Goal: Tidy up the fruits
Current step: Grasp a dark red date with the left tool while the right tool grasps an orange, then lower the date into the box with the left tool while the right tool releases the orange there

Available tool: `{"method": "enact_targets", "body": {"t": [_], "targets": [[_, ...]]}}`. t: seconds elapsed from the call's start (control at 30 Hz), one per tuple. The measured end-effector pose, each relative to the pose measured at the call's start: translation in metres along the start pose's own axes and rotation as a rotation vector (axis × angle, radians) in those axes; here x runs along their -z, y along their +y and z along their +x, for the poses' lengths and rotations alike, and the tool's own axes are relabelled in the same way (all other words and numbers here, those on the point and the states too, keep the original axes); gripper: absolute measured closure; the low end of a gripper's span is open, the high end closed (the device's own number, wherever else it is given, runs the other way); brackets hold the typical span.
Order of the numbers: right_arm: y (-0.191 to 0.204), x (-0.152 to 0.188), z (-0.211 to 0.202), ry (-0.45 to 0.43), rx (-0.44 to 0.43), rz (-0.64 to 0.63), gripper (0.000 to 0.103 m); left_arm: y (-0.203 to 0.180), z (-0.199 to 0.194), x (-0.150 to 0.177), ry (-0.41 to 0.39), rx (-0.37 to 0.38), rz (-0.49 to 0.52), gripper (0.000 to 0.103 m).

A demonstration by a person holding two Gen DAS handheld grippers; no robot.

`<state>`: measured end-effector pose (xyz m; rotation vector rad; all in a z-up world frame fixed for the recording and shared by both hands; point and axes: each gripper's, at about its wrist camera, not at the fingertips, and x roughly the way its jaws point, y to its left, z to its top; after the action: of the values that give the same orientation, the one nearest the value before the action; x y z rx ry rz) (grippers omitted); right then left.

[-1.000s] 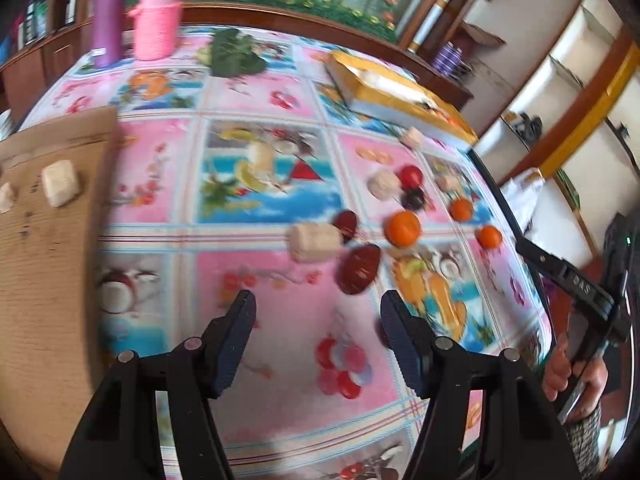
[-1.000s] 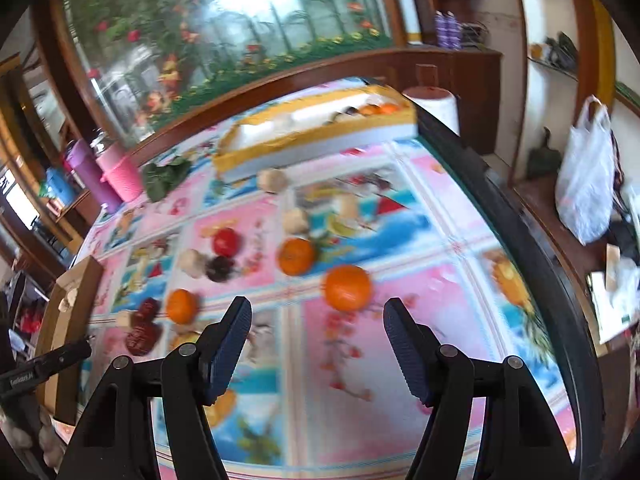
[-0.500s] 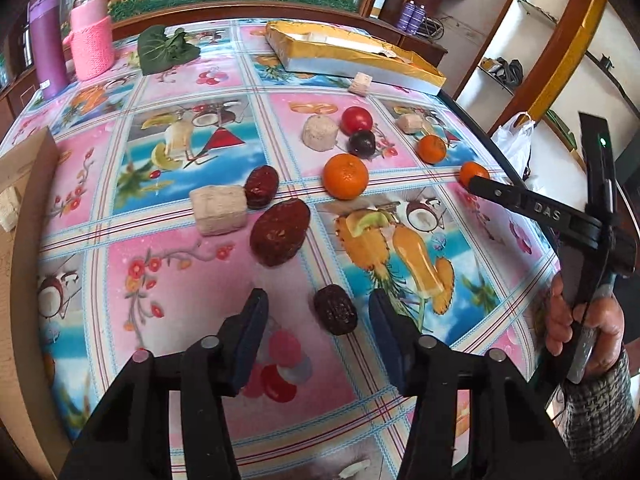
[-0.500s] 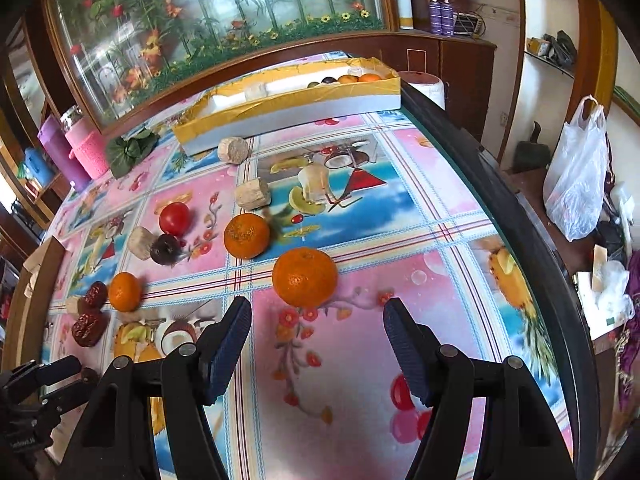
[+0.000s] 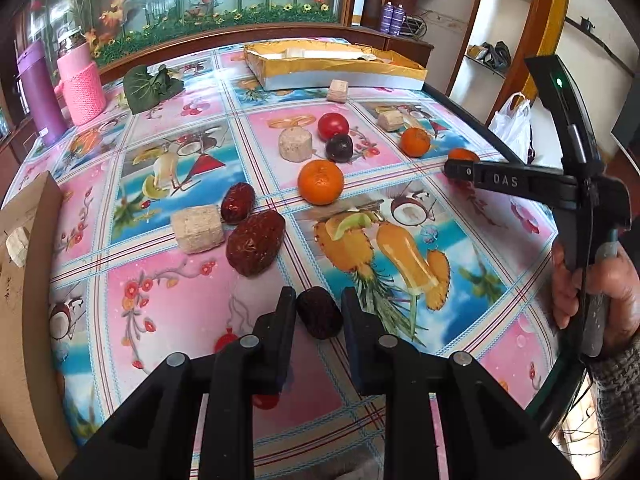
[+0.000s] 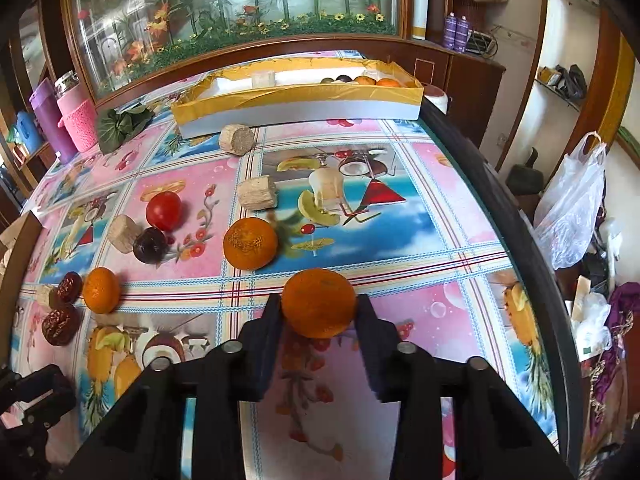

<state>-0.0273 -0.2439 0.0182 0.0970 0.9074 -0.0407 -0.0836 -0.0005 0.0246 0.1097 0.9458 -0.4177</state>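
Observation:
My left gripper [image 5: 318, 306] has its fingers closed against a small dark date [image 5: 319, 317] on the fruit-print tablecloth. My right gripper [image 6: 318, 306] is shut on an orange [image 6: 319, 303] near the table's right edge; it also shows in the left wrist view [image 5: 456, 170]. Loose on the cloth lie two more oranges [image 6: 250, 243] [image 6: 101, 290], a red tomato [image 6: 163, 210], a dark plum [image 6: 149, 244], two larger red dates [image 5: 255, 242] [image 5: 238, 208] and several beige blocks [image 5: 198, 229]. A yellow-rimmed box [image 6: 298, 106] at the far edge holds some fruit.
A pink-covered jar [image 5: 81, 89] and a purple bottle [image 5: 38, 92] stand at the far left, with a green leaf [image 5: 150, 86] beside them. A cardboard box [image 5: 28, 280] sits at the left edge. A white plastic bag [image 6: 574, 200] hangs beyond the right edge.
Both grippers moved forward and closed: the left onto the small dark date, the right onto the nearest orange.

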Motion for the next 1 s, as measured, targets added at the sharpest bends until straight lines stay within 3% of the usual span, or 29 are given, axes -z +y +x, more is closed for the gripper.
{"method": "enact_targets", "body": {"t": [0.23,0.4,0.57,0.77,0.9,1.0], "targets": [[0.012,0.007,-0.020,-0.025,-0.059,-0.017,0.066,0.040,-0.029,-0.004,-0.063,0.009,-0.120,0.081],[0.047,0.003,-0.044,-0.051,-0.134,-0.069,0.066,0.094,-0.061,-0.003,-0.128,-0.024,-0.242,0.081],[0.117,-0.001,-0.061,-0.055,-0.250,-0.187,0.065,0.158,-0.098,0.002,-0.182,-0.136,-0.332,0.081],[0.222,-0.007,-0.072,-0.031,-0.429,-0.337,0.065,0.244,-0.117,-0.001,-0.141,-0.337,-0.373,0.081],[0.291,-0.008,-0.068,0.001,-0.539,-0.402,0.065,0.304,-0.110,0.004,-0.081,-0.370,-0.475,0.081],[0.339,-0.007,-0.054,0.035,-0.567,-0.451,0.065,0.332,-0.096,0.010,-0.027,-0.357,-0.538,0.081]]}}
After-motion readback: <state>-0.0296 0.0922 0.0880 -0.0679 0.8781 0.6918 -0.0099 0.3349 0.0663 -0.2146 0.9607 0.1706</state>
